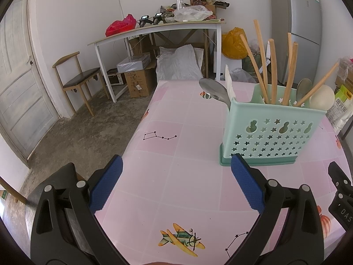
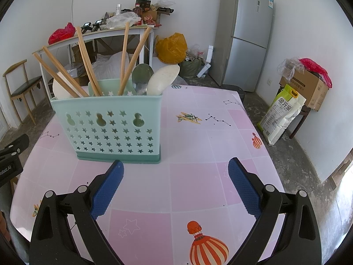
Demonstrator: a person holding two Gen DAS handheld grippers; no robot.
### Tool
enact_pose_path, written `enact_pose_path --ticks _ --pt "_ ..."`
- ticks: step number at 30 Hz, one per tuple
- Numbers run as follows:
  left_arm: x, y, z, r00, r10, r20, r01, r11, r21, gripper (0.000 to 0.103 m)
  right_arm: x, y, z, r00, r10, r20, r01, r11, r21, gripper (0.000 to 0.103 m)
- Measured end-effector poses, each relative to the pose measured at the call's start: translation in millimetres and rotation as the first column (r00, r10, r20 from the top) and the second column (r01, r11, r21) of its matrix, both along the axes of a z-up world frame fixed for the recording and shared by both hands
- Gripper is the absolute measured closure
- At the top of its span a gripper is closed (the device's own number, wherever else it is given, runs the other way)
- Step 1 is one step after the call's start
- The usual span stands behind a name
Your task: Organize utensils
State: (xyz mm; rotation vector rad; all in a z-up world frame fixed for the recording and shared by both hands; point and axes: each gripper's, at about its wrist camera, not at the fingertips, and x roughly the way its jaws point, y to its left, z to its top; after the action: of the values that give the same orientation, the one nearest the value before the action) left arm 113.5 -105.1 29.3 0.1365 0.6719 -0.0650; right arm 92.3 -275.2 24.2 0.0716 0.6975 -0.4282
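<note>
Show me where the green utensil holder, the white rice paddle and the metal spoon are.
green utensil holder [image 2: 110,130]: right wrist view, on its star-punched front wall.
white rice paddle [image 2: 162,79]: right wrist view, on the broad blade above the holder's rim.
metal spoon [image 1: 213,89]: left wrist view, on the bowl sticking out at the holder's left end.

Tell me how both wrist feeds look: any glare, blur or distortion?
Left wrist: sharp, soft even light, no glare; fisheye bends the white side table and door. Right wrist: equally sharp; fridge leans, dark vignette at corners, utensil caddy clear.
</note>
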Motion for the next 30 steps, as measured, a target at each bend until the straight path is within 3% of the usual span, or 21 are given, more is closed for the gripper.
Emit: enact_pose_path --ticks 30 --pt "0.4 0.1 1.2 1.000 0.000 0.000 0.000 1.000 0.000 0.008 0.7 0.6 2.5 1.000 0.000 0.000 0.000 1.000 0.000 0.010"
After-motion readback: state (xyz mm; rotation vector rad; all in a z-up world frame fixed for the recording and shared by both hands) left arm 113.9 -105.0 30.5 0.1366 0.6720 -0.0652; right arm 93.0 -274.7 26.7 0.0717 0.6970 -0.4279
